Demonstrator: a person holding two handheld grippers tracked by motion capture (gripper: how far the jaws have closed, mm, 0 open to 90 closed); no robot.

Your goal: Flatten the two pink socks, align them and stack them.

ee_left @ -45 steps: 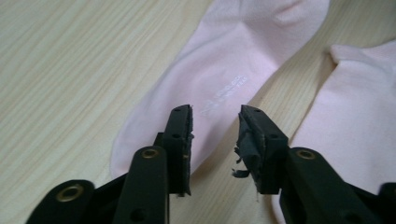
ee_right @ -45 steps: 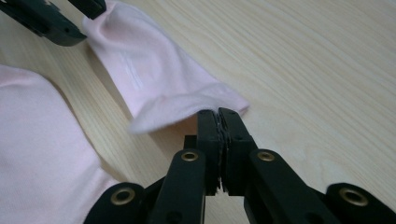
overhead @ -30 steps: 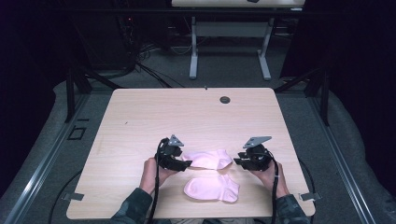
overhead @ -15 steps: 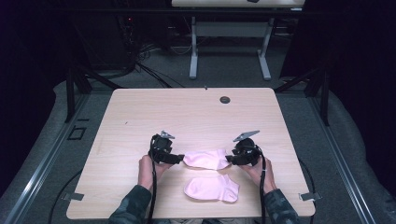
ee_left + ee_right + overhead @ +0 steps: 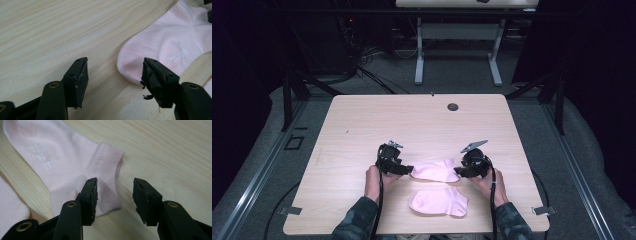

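**Op:** Left black two-jaw gripper (image 5: 408, 170) sits at the toe end of the far pale pink cotton ankle sock (image 5: 435, 171) in my high view. Right black two-jaw gripper (image 5: 459, 173) sits at its cuff end. That sock lies flat on the light wooden table (image 5: 362, 130), between the two tools.

**Eng:** Second sock?

**Op:** Near pale pink ankle sock (image 5: 438, 202) lies just beside the first, closer to the table's front edge, apart from both tools.

**Eng:** Left gripper view?

**Op:** Left gripper (image 5: 115, 72) has its jaws apart, clamping nothing. One jaw overlaps the rounded toe of the far sock (image 5: 172, 40); the other is over bare wood (image 5: 50, 30).

**Eng:** Right gripper view?

**Op:** Right gripper (image 5: 115, 195) jaws apart too; they have just been opening. One jaw lies over the ribbed cuff of the far sock (image 5: 62, 157), the other over bare table (image 5: 175, 152). Pads aren't pressing the fabric.
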